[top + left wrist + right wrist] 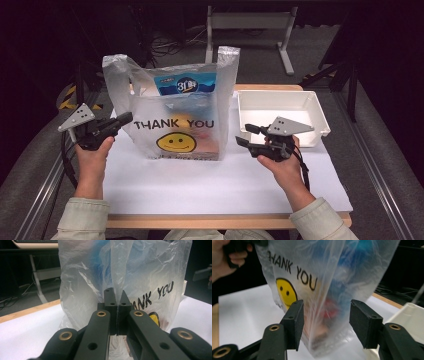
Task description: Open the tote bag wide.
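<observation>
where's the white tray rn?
High view: the white tray sits at the table's back right, just right of the plastic bag and right behind the right gripper.

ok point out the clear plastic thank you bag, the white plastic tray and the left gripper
clear plastic thank you bag (175, 127), high view, printed front
white plastic tray (320, 112), high view, right wall
left gripper (125, 119), high view, shut jaw tips at the bag's edge

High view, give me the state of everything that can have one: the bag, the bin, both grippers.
plastic bag: upright, filled, handles up
white bin: empty, beside the bag
left gripper: shut on the bag's edge
right gripper: open, fingers either side of the bag's corner
</observation>
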Demonstrator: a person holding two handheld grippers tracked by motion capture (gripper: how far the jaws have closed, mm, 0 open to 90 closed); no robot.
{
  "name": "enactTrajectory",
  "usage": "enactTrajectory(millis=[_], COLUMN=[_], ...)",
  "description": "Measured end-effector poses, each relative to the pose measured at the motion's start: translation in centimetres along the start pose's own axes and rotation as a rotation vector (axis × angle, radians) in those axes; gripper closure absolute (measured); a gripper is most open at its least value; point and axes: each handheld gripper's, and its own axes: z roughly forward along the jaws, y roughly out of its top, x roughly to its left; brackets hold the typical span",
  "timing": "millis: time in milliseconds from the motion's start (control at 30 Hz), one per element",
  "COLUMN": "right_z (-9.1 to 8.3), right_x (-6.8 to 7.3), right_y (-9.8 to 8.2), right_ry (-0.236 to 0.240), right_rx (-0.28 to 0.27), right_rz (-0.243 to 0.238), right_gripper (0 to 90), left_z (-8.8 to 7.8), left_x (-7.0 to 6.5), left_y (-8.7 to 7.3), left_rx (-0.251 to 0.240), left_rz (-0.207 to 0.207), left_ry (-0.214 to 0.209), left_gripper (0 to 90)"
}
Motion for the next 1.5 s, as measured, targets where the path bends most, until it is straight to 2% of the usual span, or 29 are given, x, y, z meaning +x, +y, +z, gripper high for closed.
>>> enactTrajectory(millis=[67,133,267,467,500,600,667,767,800,867,1267,1500], right_z=[1.0,1.2,2.6,4.2,4.4,5.1,5.5,5.9,5.9,6.2,5.9,6.3], right_x=[-0.4,-0.5,-0.5,-0.5,-0.6,-0.8,-0.9,-0.8,-0.8,-0.7,-0.7,-1.2], right_y=[0.9,1.2,2.8,3.7,3.8,4.3,4.4,4.5,4.5,4.6,3.9,2.4], right_ry=[0.027,0.029,0.005,-0.009,-0.015,0.001,0.012,0.017,0.017,0.003,-0.013,-0.024], right_rx=[0.015,0.016,-0.007,-0.004,0.000,0.043,0.062,0.078,0.078,0.083,0.080,0.100], right_rz=[0.038,0.044,0.027,0.006,0.003,0.008,-0.006,-0.018,-0.018,-0.042,-0.059,-0.045], right_gripper=[43.2,42.9,36.4,34.7,36.9,56.9,68.0,76.8,76.8,89.7,90.0,90.0], left_z=[0.0,-0.1,-0.1,-0.2,-0.2,-0.2,-0.2,-0.1,-0.1,-0.1,0.0,1.3], left_x=[0.0,0.1,0.0,0.0,0.0,0.1,0.1,0.1,0.1,0.1,0.3,0.5], left_y=[0.0,-0.1,-0.1,-0.1,-0.1,-0.1,-0.2,-0.2,-0.2,-0.2,-0.6,-1.5], left_rx=[0.005,0.015,0.020,0.019,0.019,0.021,0.022,0.021,0.021,0.022,0.029,0.056], left_rz=[-0.003,0.003,0.005,0.001,0.001,0.003,0.000,-0.003,-0.002,-0.002,-0.010,-0.022], left_ry=[-0.001,0.002,-0.003,-0.005,-0.003,-0.005,-0.004,-0.003,-0.002,-0.003,-0.007,-0.004], left_gripper=[89.9,89.9,89.9,89.9,89.9,89.9,89.9,89.9,89.9,89.9,89.9,89.9])
